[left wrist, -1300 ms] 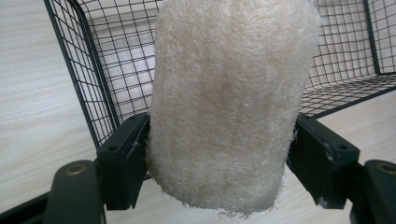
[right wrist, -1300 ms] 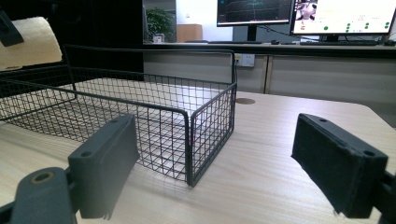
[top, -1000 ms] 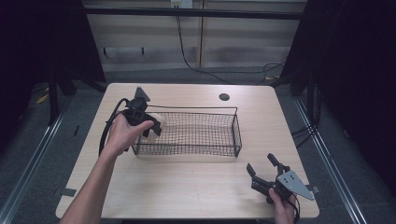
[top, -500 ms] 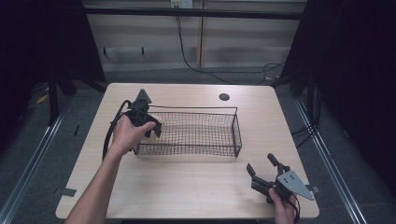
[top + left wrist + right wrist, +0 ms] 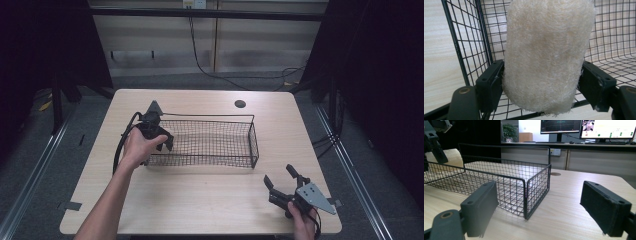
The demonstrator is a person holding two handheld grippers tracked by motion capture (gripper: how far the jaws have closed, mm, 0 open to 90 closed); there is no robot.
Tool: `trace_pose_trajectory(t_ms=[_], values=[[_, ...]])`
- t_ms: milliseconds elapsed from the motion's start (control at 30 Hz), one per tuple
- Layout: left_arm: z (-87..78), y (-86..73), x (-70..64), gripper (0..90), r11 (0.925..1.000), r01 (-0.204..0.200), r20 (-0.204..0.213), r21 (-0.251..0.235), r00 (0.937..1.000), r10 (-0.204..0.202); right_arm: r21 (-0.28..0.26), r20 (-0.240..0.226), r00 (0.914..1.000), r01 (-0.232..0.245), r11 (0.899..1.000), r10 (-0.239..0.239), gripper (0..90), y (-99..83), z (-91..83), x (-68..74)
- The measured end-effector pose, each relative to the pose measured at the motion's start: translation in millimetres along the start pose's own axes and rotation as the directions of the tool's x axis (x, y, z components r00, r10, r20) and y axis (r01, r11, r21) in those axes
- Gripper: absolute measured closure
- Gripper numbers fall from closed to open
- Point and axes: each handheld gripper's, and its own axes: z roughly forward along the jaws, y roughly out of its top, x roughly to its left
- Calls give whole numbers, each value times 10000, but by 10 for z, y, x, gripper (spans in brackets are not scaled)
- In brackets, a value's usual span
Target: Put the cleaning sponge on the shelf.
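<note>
No legible txt, labels or nos. anywhere; monitors (image 5: pixel 584 127) too blurry.

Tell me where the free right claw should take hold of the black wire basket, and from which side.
Grip the top rim wire of the black wire mesh basket at its near right corner, coming from the right claw's own side with open jaws straddling the short end wall. That thin upright wall faces the claw unobstructed; the left claw, shut on the cream fibrous loofah pad, occupies the far end.

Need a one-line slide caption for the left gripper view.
Left gripper clamps a cream loofah pad over the black wire basket.
</note>
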Motion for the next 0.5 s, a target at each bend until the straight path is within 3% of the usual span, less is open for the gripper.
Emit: trace_pose_trajectory(t_ms=[200, 500], values=[[66, -2, 33, 262, 9995, 304, -92, 65, 9995, -303, 7, -10, 10000, -61, 10000, 61, 138, 1, 0, -3], [157, 5, -12, 261, 9995, 176, -178, 244, 9997, -172, 6, -9, 10000, -25, 10000, 25, 138, 1, 1, -2]])
